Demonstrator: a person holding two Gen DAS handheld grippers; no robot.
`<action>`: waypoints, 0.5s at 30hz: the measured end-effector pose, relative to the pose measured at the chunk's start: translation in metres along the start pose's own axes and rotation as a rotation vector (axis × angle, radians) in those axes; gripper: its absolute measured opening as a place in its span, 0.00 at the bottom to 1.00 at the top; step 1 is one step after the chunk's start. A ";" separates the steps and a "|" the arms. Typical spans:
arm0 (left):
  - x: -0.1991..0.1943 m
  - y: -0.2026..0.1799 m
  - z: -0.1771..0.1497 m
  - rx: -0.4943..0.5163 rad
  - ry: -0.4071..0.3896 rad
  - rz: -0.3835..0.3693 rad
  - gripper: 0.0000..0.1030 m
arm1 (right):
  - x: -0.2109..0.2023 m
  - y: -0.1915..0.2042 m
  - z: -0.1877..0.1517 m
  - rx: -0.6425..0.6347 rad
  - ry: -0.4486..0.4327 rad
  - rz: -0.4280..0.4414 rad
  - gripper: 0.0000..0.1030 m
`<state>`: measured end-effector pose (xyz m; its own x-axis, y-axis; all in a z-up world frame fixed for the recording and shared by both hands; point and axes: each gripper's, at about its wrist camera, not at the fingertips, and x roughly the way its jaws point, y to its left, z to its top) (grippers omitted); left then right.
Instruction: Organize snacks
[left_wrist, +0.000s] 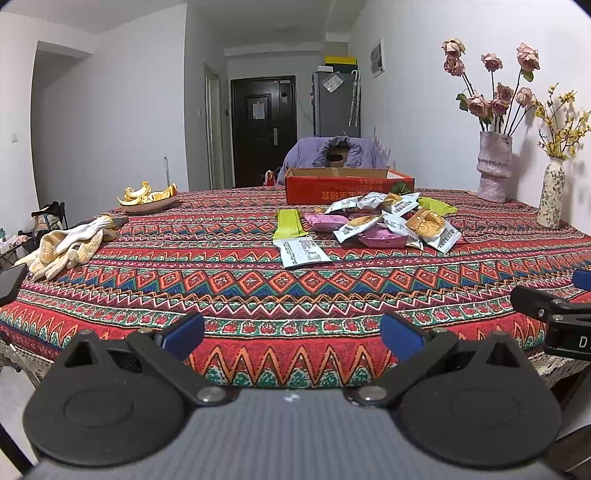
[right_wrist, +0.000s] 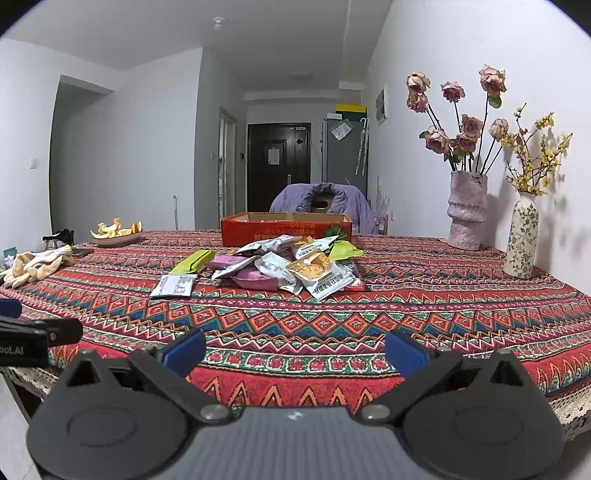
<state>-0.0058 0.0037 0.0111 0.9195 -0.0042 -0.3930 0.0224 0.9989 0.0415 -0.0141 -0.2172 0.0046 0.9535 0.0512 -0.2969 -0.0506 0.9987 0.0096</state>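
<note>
A heap of snack packets (left_wrist: 391, 221) (right_wrist: 291, 264) lies mid-table: white, purple and clear ones showing golden cakes. A green packet (left_wrist: 289, 223) (right_wrist: 194, 260) and a white packet (left_wrist: 303, 252) (right_wrist: 173, 285) lie loose at the heap's left. Behind stands an open red cardboard box (left_wrist: 347, 184) (right_wrist: 284, 229). My left gripper (left_wrist: 291, 334) hovers open over the table's near edge, nothing between its blue pads. My right gripper (right_wrist: 295, 350) is likewise open and empty, well short of the heap. Each gripper's black tip shows at the other view's edge.
The table wears a red patterned cloth (left_wrist: 258, 288). A plate of orange peel (left_wrist: 149, 197) and white gloves (left_wrist: 66, 245) sit left, a dark phone (left_wrist: 11, 282) at the left edge. Two flower vases (left_wrist: 494, 170) (left_wrist: 552, 195) stand right. A chair with a purple jacket (left_wrist: 332, 151) is behind.
</note>
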 end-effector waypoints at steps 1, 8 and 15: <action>0.000 0.000 0.000 0.000 0.000 -0.001 1.00 | 0.000 0.000 0.000 0.000 -0.001 0.000 1.00; 0.000 0.000 -0.001 -0.002 0.004 -0.002 1.00 | -0.002 -0.001 0.000 0.006 0.000 -0.002 1.00; -0.001 -0.001 -0.001 0.004 0.001 0.002 1.00 | -0.002 0.000 0.000 0.005 0.002 -0.002 1.00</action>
<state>-0.0070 0.0031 0.0103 0.9191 -0.0019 -0.3939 0.0217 0.9987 0.0458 -0.0159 -0.2173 0.0049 0.9531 0.0490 -0.2986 -0.0469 0.9988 0.0142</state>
